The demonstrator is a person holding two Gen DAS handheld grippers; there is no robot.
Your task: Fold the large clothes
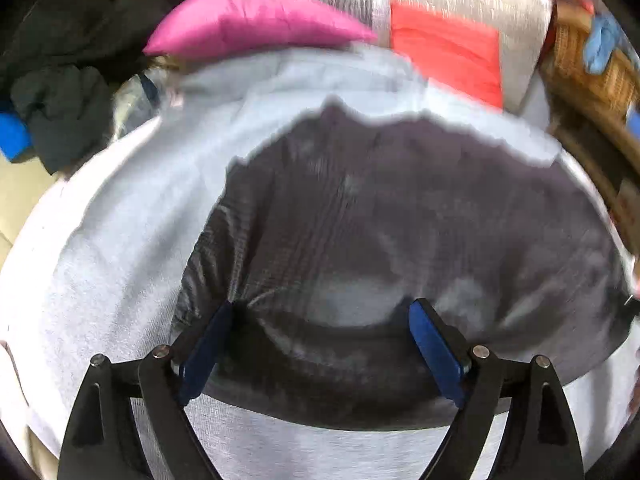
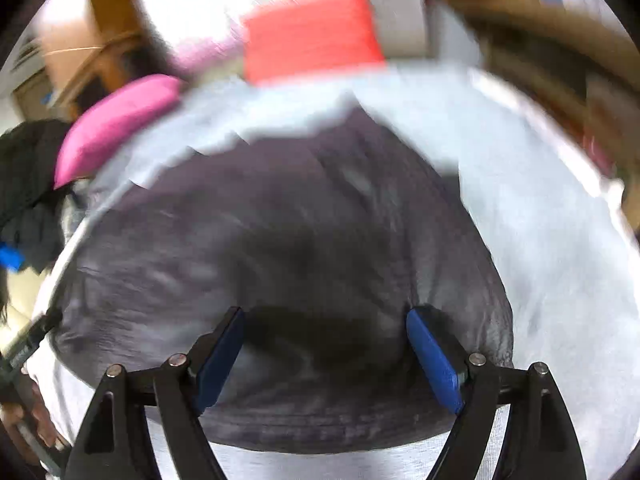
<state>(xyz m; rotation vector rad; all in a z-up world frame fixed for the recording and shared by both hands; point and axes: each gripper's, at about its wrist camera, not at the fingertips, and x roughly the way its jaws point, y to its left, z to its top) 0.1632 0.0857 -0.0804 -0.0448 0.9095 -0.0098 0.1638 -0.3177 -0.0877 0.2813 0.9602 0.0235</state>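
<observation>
Each hand-held gripper, left (image 1: 320,344) and right (image 2: 326,350), hangs wide apart over the dark garment's (image 1: 400,220) near hem, which is spread flat on a pale sheet (image 1: 120,240), probably ready for pinching.

- Dark garment (image 1: 400,208): thin grey-black cloth, faint sheen, fine ribbed weave, creased.
- Sheet (image 1: 120,240) beneath: pale grey knit cloth, matt, slightly fuzzy.
- Left gripper (image 1: 322,344): matt black plastic arms, blue pads (image 1: 436,352), bright metal pins.
- Right gripper (image 2: 326,352): same finish.
- Pink cushion (image 1: 248,20): satin-like, glossy.
- Red cushion (image 1: 448,48): smooth cloth.
- Basket (image 1: 584,68): woven wicker, rough.
</observation>
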